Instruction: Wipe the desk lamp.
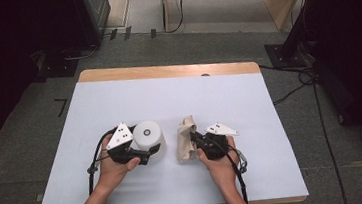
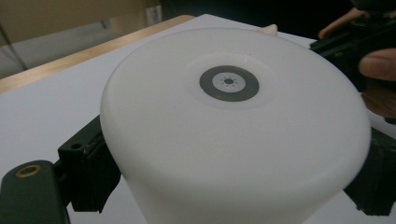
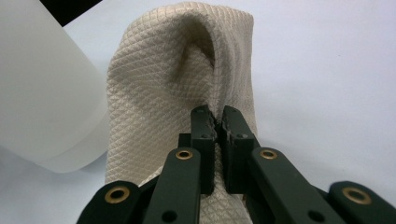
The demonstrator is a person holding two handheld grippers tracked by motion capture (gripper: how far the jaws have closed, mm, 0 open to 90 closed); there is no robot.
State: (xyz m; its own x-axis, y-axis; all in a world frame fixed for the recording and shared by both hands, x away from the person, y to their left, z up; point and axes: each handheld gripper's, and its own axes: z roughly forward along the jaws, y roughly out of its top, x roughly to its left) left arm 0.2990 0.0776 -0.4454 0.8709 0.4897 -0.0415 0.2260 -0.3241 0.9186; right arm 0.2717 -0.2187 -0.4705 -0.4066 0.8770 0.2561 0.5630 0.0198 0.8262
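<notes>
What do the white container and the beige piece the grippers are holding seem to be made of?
White container: probably plastic, matte and slightly translucent, with smooth even walls and a dark ring mark on its flat top. Beige cloth: apparently woven or quilted fabric, with a fine diamond texture and soft folds where the right gripper pinches it.

The high view looks forward and down from above the person's side, taking in the whole surface (image 1: pixel 119 103). Each gripper view rides low, looking along its own tongs at very close range. The white cup (image 1: pixel 148 134) and beige cloth (image 1: pixel 186 136) appear in several views.
</notes>
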